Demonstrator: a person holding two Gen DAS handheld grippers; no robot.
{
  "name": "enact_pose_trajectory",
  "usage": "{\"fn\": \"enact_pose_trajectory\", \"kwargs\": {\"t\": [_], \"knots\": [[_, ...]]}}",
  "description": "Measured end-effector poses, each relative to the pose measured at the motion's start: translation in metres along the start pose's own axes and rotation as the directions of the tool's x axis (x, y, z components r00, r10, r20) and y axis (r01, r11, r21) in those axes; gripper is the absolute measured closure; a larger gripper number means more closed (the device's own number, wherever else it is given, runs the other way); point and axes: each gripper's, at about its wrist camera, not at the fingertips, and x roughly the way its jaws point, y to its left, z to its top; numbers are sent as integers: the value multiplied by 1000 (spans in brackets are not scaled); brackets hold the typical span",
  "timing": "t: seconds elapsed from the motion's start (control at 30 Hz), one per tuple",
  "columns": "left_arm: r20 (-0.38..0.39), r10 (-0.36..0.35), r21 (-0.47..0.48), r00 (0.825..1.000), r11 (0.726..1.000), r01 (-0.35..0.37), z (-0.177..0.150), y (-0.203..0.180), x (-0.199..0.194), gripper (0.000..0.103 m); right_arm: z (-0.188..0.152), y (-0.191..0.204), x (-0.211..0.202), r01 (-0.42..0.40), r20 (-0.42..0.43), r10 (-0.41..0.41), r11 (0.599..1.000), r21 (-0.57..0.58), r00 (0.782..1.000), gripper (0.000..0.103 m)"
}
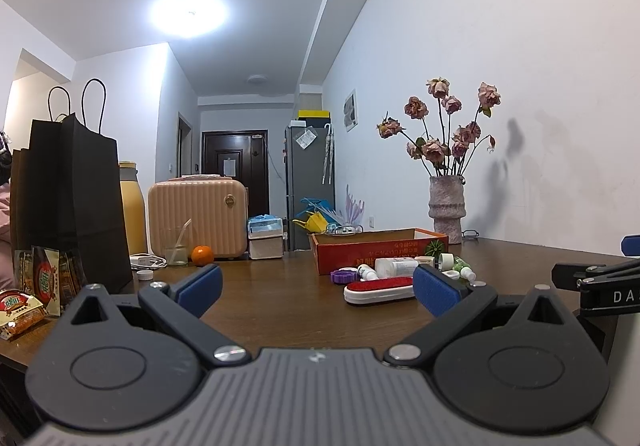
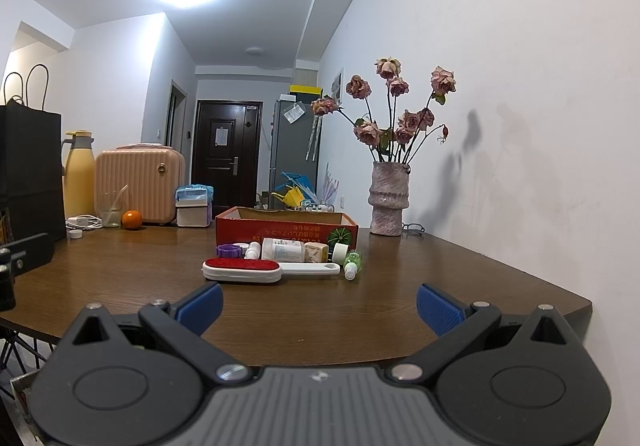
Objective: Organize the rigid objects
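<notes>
Nothing is being held yet, so the job is probably beginning: the right gripper (image 2: 319,304) should be advancing toward twelve o'clock, straddling the brush (image 2: 242,270) across its narrow body, then lifting it into the box (image 2: 286,227) just behind. Bottles (image 2: 282,249) are lying between them. Both grippers, left (image 1: 318,288) too, are gaping wide, touching nothing

A round white ceiling lamp (image 1: 188,12) blows out into glare and lights the room evenly and brightly. The dried pink roses in a grey ribbed vase (image 2: 386,202) throw soft grey shadows on the white wall (image 2: 520,86). Fisheye distortion bends the edges, with dark corners; focus is sharp.
</notes>
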Motion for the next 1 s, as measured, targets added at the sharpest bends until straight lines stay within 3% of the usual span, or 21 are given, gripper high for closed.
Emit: {"fn": "enact_pose_trajectory", "kwargs": {"t": [0.27, 0.5, 0.73, 0.9, 1.0], "knots": [[-16, -11, -8, 1000, 1000, 11, 2, 3, 2, 0, 0, 0, 1, 1, 1, -1, 1000, -1, 1000, 0], [-30, -28, 7, 999, 1000, 28, 7, 6, 27, 0, 5, -6, 16, 17, 9, -17, 1000, -21, 1000, 0], [-16, 40, -25, 999, 999, -40, 25, 10, 79, 0, 24, -29, 65, 9, 23, -10, 1000, 19, 1000, 0], [-66, 20, -89, 998, 996, -25, 32, 15, 130, 0, 36, -40, 110, -34, -18, 35, 999, 36, 999, 0], [-86, 6, -75, 996, 997, -12, 31, 14, 158, 0, 43, -51, 141, -91, -77, 98, 992, 90, 992, 0]]}}
